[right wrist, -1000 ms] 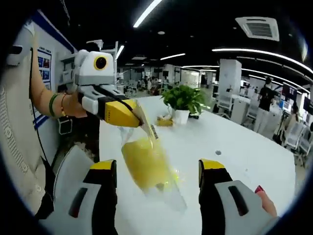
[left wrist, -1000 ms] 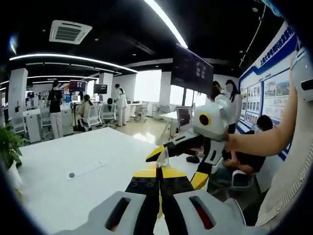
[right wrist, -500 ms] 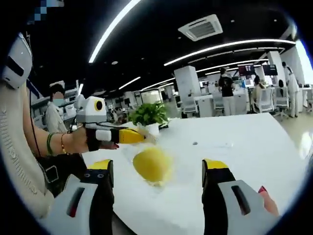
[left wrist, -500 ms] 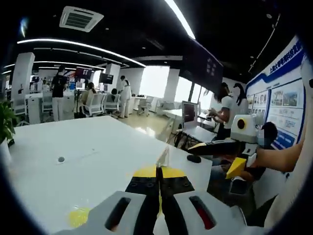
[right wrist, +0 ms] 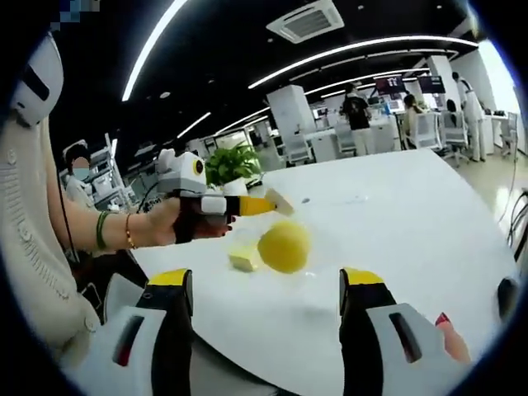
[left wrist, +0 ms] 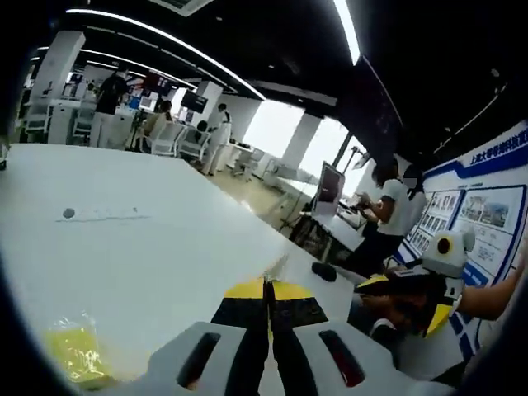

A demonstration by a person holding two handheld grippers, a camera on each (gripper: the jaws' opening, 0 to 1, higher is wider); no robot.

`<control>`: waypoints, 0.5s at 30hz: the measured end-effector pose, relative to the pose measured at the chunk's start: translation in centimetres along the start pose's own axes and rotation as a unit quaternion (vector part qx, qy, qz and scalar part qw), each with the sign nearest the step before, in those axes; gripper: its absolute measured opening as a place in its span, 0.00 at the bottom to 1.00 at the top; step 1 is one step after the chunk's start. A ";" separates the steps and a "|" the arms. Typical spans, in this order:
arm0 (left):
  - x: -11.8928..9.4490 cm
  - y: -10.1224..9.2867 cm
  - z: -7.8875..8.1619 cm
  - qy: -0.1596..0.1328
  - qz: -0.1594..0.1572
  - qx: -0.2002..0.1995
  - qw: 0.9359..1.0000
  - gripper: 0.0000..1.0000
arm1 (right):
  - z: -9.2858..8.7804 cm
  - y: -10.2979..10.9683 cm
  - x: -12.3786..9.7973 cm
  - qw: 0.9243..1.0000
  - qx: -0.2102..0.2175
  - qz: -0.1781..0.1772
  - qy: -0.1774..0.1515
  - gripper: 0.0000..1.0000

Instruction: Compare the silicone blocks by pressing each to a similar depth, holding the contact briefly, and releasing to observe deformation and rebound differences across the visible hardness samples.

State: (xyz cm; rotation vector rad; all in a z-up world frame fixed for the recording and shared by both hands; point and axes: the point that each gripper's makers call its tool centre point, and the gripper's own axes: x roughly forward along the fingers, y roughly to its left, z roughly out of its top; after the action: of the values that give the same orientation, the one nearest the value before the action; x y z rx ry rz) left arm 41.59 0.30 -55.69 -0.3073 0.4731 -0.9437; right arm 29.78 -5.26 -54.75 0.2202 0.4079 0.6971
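An open office with ceiling light strips, desks, chairs and standing people is seen behind a wide white counter (left wrist: 148,247). In the left gripper view, the left gripper (left wrist: 266,301) is seen with its yellow-tipped jaws pressed together; a thin pale sliver shows at their tips, but what it is cannot be told. A yellow silicone block in a clear crinkled bag (left wrist: 73,353) lies on the counter low at the left of that view, well apart from the jaws; its long axis cannot be told. The other gripper is held off the counter edge at the right, in a person's hand.

In the right gripper view, the right gripper (right wrist: 264,289) is held with its jaws wide apart and nothing between them. Beyond the gap, a rounded yellow silicone block (right wrist: 284,246) is seen on the counter, with a smaller pale yellow block (right wrist: 243,260) just beside it. The left gripper's closed yellow tip points toward the rounded block. A potted plant (right wrist: 231,163) stands farther back.
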 end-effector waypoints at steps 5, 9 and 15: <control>1.8 1.9 -1.4 0.005 0.001 -0.045 0.999 0.00 | -0.8 -0.7 0.3 1.000 0.009 0.002 0.011 0.66; 2.3 3.8 -1.7 0.000 0.023 -0.049 0.999 0.00 | -1.3 -1.4 0.5 1.000 0.013 0.003 0.024 0.65; 1.9 8.9 -1.8 -0.027 0.084 -0.095 0.992 0.00 | -1.7 -2.3 1.4 0.999 0.020 0.005 0.035 0.64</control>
State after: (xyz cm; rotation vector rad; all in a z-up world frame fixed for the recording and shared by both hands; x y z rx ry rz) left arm 47.82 3.55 -61.69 -0.4566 0.5322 -0.7265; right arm 31.31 -5.97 -57.41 0.2348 0.4889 0.7077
